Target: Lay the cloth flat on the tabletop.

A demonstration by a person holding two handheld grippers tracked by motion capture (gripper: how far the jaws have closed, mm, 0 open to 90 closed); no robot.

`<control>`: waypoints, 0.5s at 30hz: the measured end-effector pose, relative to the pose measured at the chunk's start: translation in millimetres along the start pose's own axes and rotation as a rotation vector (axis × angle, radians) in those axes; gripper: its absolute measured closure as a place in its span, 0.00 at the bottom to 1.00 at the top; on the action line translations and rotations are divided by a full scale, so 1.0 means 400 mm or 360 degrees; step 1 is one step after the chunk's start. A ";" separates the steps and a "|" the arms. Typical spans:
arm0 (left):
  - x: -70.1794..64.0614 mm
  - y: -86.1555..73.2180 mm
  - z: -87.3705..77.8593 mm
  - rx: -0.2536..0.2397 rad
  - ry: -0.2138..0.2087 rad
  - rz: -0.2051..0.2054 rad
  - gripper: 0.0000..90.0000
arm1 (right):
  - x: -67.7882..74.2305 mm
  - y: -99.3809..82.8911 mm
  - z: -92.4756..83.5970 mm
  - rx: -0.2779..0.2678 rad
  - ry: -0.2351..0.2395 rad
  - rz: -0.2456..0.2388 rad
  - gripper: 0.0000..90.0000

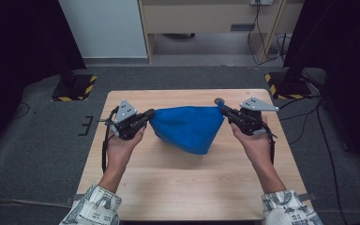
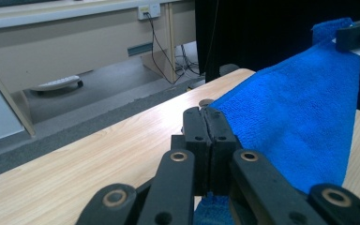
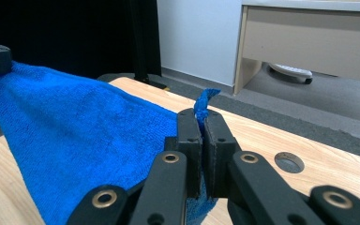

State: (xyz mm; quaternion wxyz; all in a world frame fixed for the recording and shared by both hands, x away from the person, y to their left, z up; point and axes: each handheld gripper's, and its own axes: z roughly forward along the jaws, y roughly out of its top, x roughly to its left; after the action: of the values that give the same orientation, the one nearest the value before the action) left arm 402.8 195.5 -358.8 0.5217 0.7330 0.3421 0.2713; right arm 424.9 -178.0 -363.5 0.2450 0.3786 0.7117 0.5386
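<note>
cloth: i have a blue cloth [image 1: 188, 127] stretched between my two grippers above the wooden table [image 1: 178, 187]. its top edge runs taut from one gripper to the other, and the rest hangs down to a point toward my side of the table. i cannot tell from the high view whether that low point touches the wood.

cloth texture: in the left gripper view the blue cloth [image 2: 300, 122] shows a fine towel-like pile and slopes up to the far corner, where the other gripper's black jaw pinches it.

left gripper: my left gripper [image 1: 149, 115] has its jaws pressed together on the left corner of the cloth. in the left gripper view the left gripper [image 2: 208, 123] has its jaws flat against each other with only the fabric between, and a bit of blue pokes out below them.

right gripper: my right gripper [image 1: 221, 106] is clamped on the opposite corner. in the right gripper view the right gripper [image 3: 200, 123] has its jaws nearly together, with a small tuft of the blue cloth [image 3: 75, 140] sticking up between the tips.

hands: my left hand [image 1: 122, 140] and right hand [image 1: 257, 139] each hold a gripper from below, patterned sleeves at the near table edge.

table: light wood. a small round grey insert [image 3: 289, 162] sits in it just beside the right gripper.

surroundings: grey carpet floor [image 1: 37, 140] around the table and a pale desk [image 2: 75, 42] beyond it.
</note>
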 end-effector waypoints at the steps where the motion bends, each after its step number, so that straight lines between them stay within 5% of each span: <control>1: -0.001 0.002 -0.003 0.0001 -0.0002 0.0004 0.99 | 0.002 0.001 -0.004 -0.0005 -0.0001 0.0003 0.97; 15: -0.039 0.020 -0.040 -0.0042 -0.0052 0.0048 0.99 | 0.015 0.007 -0.088 -0.0076 -0.0021 -0.0012 0.97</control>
State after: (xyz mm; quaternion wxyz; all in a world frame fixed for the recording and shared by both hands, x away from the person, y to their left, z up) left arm 382.7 190.6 -347.0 0.5327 0.7353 0.3189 0.2716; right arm 395.3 -193.3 -350.0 0.2606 0.3735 0.6984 0.5520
